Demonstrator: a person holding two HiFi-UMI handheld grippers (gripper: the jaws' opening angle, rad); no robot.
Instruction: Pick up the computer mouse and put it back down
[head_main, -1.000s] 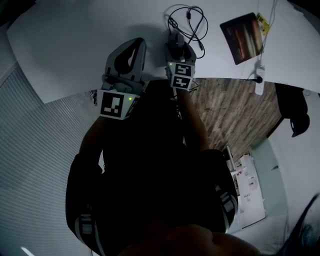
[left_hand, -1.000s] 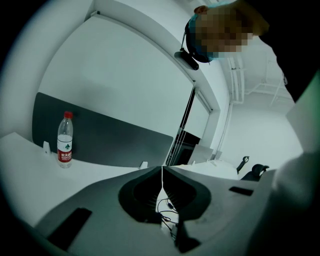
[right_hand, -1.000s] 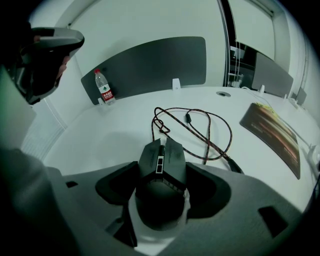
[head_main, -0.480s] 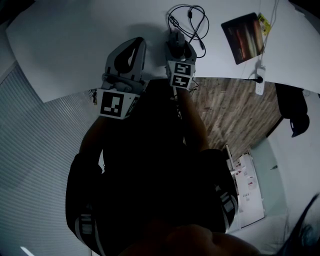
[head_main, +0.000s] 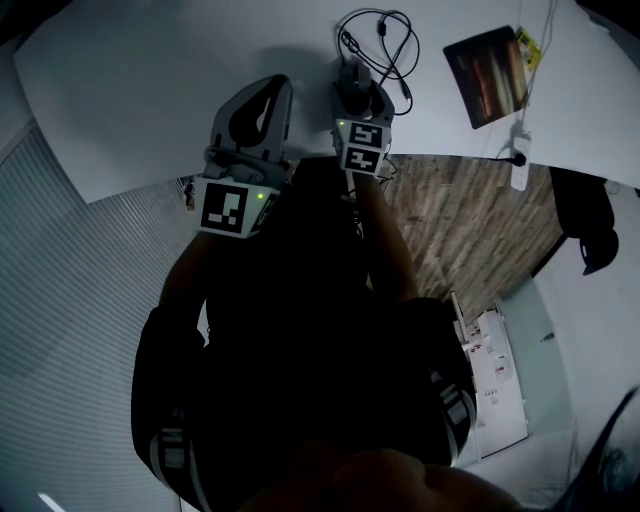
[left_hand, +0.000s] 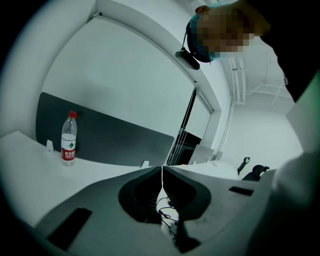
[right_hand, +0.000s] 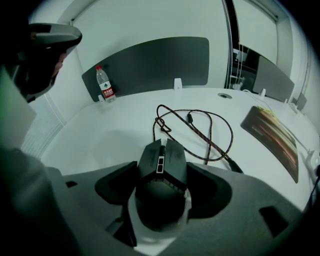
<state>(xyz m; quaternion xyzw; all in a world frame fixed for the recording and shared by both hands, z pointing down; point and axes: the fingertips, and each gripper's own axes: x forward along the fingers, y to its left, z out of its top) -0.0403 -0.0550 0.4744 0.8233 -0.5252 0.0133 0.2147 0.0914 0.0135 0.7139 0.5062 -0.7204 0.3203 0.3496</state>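
A dark wired computer mouse (right_hand: 162, 165) sits between the jaws of my right gripper (right_hand: 161, 187), which is shut on its sides. Its braided cable (right_hand: 200, 127) loops over the white table (right_hand: 100, 140) beyond it. The head view shows the right gripper (head_main: 357, 95) near the table's front edge, with the mouse (head_main: 355, 78) at its tip and the cable (head_main: 375, 40) coiled just past it. My left gripper (head_main: 262, 100) hangs beside it on the left. Its jaws (left_hand: 162, 172) meet in a thin line with nothing between them.
A dark mouse pad (head_main: 485, 75) lies at the table's right, also in the right gripper view as the mouse pad (right_hand: 272, 132). A water bottle (right_hand: 105, 84) stands by the grey divider at the back left. A white power strip (head_main: 518, 170) lies on the wooden floor.
The right gripper has crept slightly forward over the table with the mouse in its jaws. The left gripper has stayed put.
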